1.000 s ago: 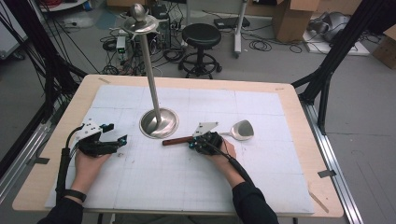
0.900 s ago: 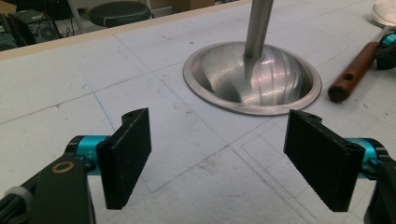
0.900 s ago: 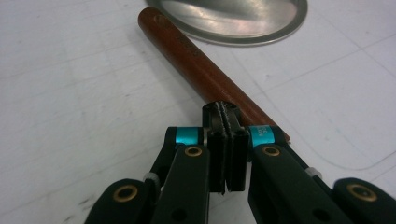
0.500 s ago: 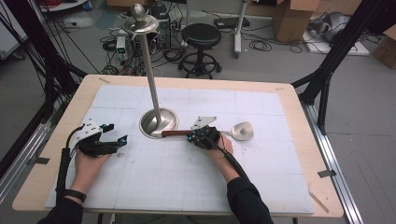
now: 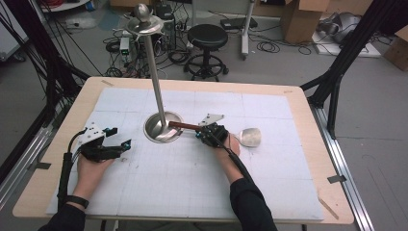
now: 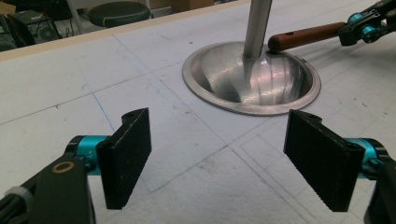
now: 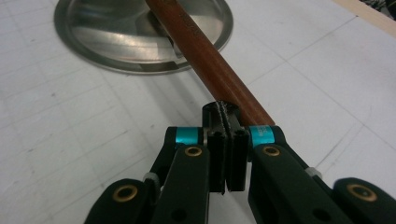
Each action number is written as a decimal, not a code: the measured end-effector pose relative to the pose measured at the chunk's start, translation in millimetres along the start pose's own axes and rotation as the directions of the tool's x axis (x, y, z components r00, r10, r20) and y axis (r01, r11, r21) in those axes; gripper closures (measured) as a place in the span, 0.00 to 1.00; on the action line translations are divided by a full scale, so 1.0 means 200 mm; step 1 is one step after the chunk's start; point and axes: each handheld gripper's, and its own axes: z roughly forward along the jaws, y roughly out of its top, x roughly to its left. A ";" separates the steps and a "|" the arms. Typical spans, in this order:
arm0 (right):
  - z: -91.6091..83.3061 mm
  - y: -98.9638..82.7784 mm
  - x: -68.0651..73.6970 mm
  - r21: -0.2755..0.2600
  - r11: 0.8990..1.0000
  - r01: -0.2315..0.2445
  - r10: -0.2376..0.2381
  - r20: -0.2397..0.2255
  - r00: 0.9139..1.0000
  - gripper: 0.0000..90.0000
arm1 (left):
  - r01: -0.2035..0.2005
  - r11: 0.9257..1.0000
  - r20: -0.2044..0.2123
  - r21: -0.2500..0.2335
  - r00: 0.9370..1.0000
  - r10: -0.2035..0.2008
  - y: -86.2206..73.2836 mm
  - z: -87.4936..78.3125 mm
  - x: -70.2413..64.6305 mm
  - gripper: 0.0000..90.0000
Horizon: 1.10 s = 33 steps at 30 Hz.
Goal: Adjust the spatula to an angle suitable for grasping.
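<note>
Right hand-held gripper (image 5: 206, 134) pinching a brown wooden handle (image 5: 184, 126).
Handle's end touches the shiny steel stand's domed base (image 5: 162, 129); left hand-held gripper (image 5: 115, 144) spread wide.

Brown wooden-handled spatula (image 5: 185, 126), handle tip touching the steel stand base (image 5: 163, 127).

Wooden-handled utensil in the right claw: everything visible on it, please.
The utensil has a round reddish-brown wooden handle, smooth and glossy, with a small hole near its rounded free end. That end rests on the metal stand's domed base, beside the pole. The right claw is shut on it. Past the hand, a pale metal head lies on the white mat.
</note>
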 end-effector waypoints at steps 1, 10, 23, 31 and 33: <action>0.00 0.00 0.00 0.001 1.000 -0.004 0.004 0.007 1.000 1.00 | -0.001 1.000 0.000 0.001 1.000 0.001 0.00 0.00 0.00 0.26; 0.01 -0.02 -0.07 0.002 0.998 -0.068 0.068 0.049 0.997 0.99 | -0.007 1.000 0.003 0.001 1.000 0.007 0.00 0.00 0.00 0.26; -0.23 0.01 -0.15 -0.120 0.989 -0.091 0.093 0.013 0.996 0.80 | -0.011 1.000 0.001 0.000 1.000 0.011 0.00 0.00 -0.01 0.26; -0.47 -0.11 -0.25 -0.183 0.974 -0.135 0.141 0.023 0.990 0.62 | -0.015 1.000 0.001 0.002 1.000 0.015 0.00 0.00 -0.01 0.26; -0.53 -0.15 -0.27 -0.202 0.968 -0.146 0.153 0.018 0.988 0.59 | -0.012 1.000 0.000 -0.002 1.000 0.012 0.00 0.00 -0.01 0.26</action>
